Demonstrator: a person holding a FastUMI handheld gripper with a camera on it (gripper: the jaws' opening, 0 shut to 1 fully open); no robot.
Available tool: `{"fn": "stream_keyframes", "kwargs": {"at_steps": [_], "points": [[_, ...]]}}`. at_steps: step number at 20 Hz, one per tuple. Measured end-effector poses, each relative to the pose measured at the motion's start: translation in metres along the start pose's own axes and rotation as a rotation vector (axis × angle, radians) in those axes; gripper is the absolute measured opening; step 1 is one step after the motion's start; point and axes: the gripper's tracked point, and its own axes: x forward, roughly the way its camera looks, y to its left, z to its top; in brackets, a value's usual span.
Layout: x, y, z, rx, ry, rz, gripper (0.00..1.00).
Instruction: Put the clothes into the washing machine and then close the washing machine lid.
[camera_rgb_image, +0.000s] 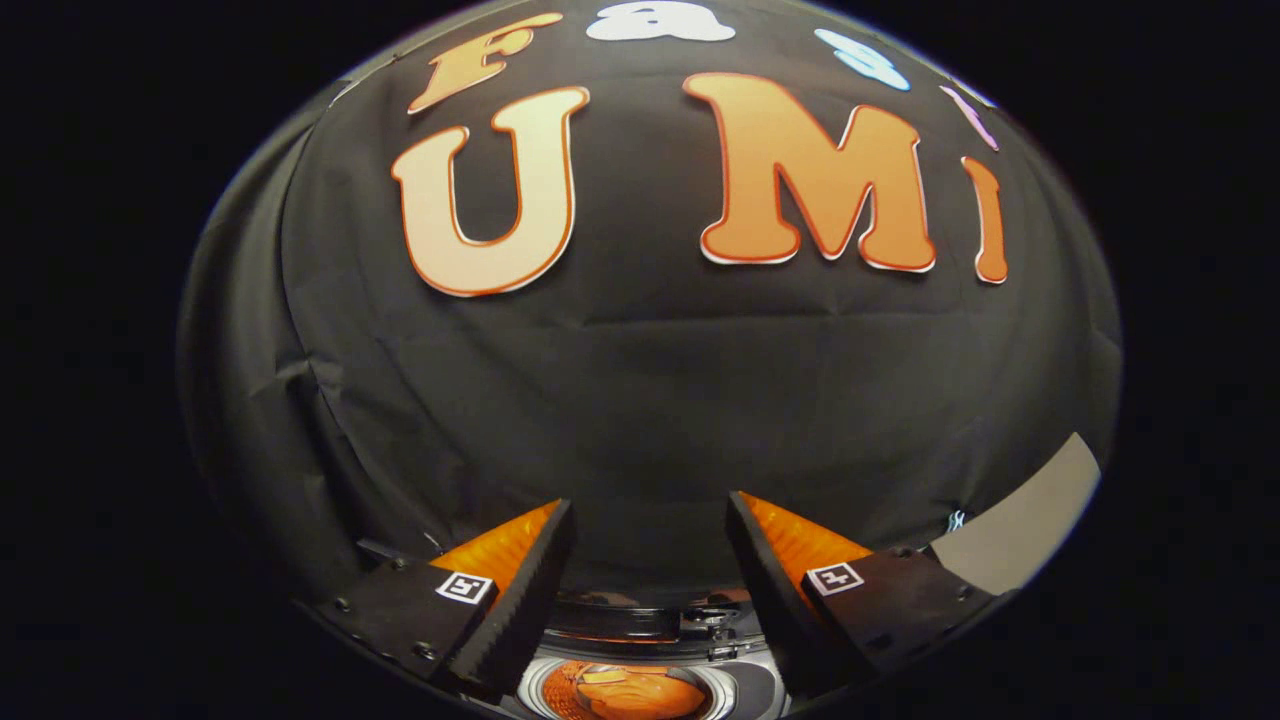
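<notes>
My gripper (650, 515) stands open, its two fingers spread wide with nothing between them. It is raised high and faces the black cloth wall. Below and between the fingers lies the top of the washing machine (745, 690), with its round drum opening seen from above. Orange clothes (630, 693) lie inside the drum. At the back of the opening a dark shiny panel (620, 620) shows; whether it is the raised lid I cannot tell.
The black cloth wall (640, 380) stands close ahead, beyond the fingers. A pale grey strip of surface (1020, 520) shows beside the right finger.
</notes>
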Motion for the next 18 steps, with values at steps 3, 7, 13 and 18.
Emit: {"fn": "stream_keyframes", "kwargs": {"at_steps": [3, 7, 13, 18], "points": [[0.016, 0.012, -0.009, -0.037, 0.036, 0.012, 0.98], [0.029, 0.013, -0.019, -0.074, 0.068, -0.008, 0.98], [0.043, 0.010, -0.042, 0.008, 0.129, -0.010, 0.98], [0.037, 0.011, -0.034, -0.010, 0.037, 0.016, 0.98]]}}
